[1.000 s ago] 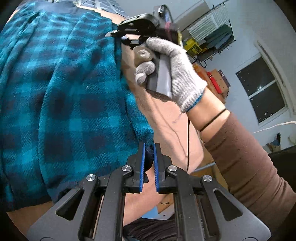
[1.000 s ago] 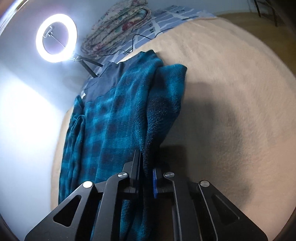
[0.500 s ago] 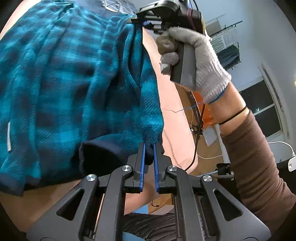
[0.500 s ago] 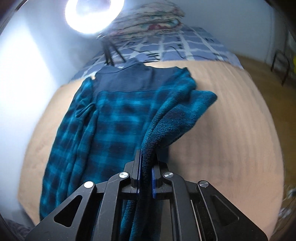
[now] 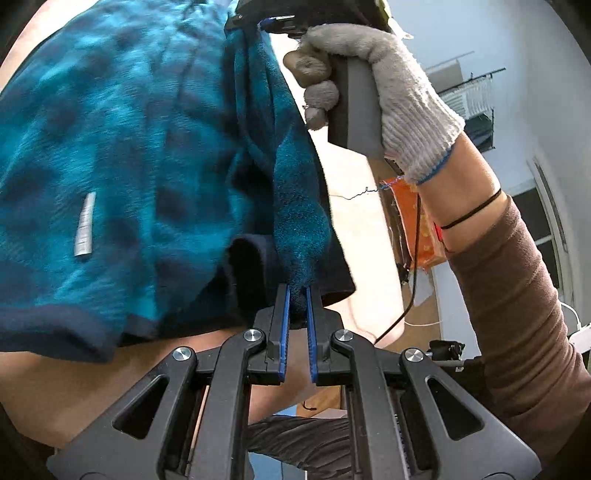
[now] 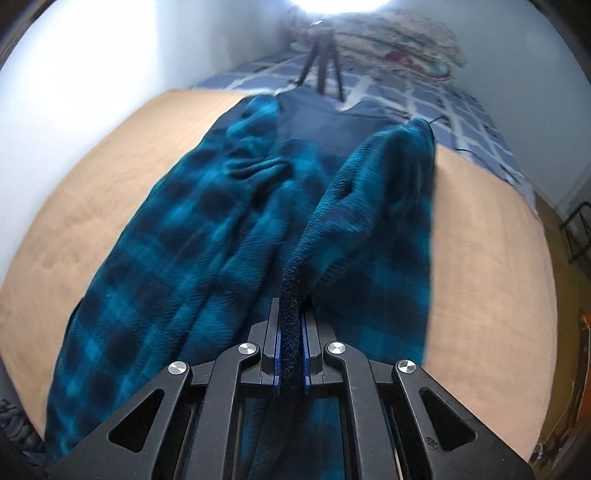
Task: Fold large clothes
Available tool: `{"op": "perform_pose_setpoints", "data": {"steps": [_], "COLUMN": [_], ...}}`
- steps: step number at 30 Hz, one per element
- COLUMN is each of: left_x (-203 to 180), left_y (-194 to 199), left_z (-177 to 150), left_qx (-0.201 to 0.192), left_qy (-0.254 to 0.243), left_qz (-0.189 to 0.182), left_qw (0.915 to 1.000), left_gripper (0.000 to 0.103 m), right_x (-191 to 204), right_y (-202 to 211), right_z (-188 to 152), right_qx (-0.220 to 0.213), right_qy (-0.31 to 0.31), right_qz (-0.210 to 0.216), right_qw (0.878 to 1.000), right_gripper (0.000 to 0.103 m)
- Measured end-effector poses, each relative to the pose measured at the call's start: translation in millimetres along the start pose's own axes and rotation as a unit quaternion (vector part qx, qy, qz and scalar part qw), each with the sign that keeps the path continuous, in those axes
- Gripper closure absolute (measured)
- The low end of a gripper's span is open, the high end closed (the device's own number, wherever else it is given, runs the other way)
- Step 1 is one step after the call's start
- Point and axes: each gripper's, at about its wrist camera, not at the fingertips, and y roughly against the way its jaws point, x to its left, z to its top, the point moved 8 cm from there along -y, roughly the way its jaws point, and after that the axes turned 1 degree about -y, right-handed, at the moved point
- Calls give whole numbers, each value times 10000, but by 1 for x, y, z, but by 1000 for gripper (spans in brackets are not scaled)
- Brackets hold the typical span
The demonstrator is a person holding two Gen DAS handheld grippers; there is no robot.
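A large teal and navy plaid fleece garment (image 6: 207, 236) lies lengthwise on a tan bed surface (image 6: 92, 192). My right gripper (image 6: 290, 321) is shut on a dark edge of the garment, lifting its right side into a fold over the middle. In the left wrist view the same fleece garment (image 5: 129, 147) fills the left half. My left gripper (image 5: 296, 295) is shut on a teal corner that hangs from above. A gloved hand (image 5: 388, 85) holds the right gripper (image 5: 273, 24) at the top of that view, also clamped on the cloth.
A tripod (image 6: 321, 70) with a bright ring light stands at the far end of the bed. A folded floral quilt (image 6: 399, 40) lies on a blue patterned sheet (image 6: 443, 114). A brown sleeve (image 5: 517, 295), a window and a shelf rack fill the right of the left wrist view.
The right gripper has swung across with the lifted side of the garment, rolling as it went. The left gripper moved along with its corner, and the navy hem and a white label came into view.
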Motion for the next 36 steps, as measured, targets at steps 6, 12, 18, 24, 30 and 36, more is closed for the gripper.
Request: {"op": "perform_pose_setpoints", "data": {"steps": [6,12,18,24,30,36], "left_x": [14,7,-7,-6,-1,-2], "left_y": [2,6,11,23,36,62], "left_z": [0,-3,-14,-16,-10,-12], "left_qx": [-38,-71,-167,-304,-388,-251], "left_qy": [192,132,73,94,27,-132], "left_qz": [153,176,188,245,378,327], "left_qw": [9997,9997,9997,9992,9985,9991], "left_gripper": [97,97,97,97,97,97], "right_x": [13,8,-31,-26,24,28], "right_y": [-28,1,70,70,43,50], "right_z": [-6,-7,-37,-87,-126,-127], "right_qx": [202,30,-504,-201,266,236], "right_qy": [-6,-457,-1164,-1155,-829,-794], "right_qz": [-9,841,1205,1073,1317,1200], "right_qw": [9998,9954,9846,9873,9875,9893], "right_gripper": [96,91,90,90,90,90]}}
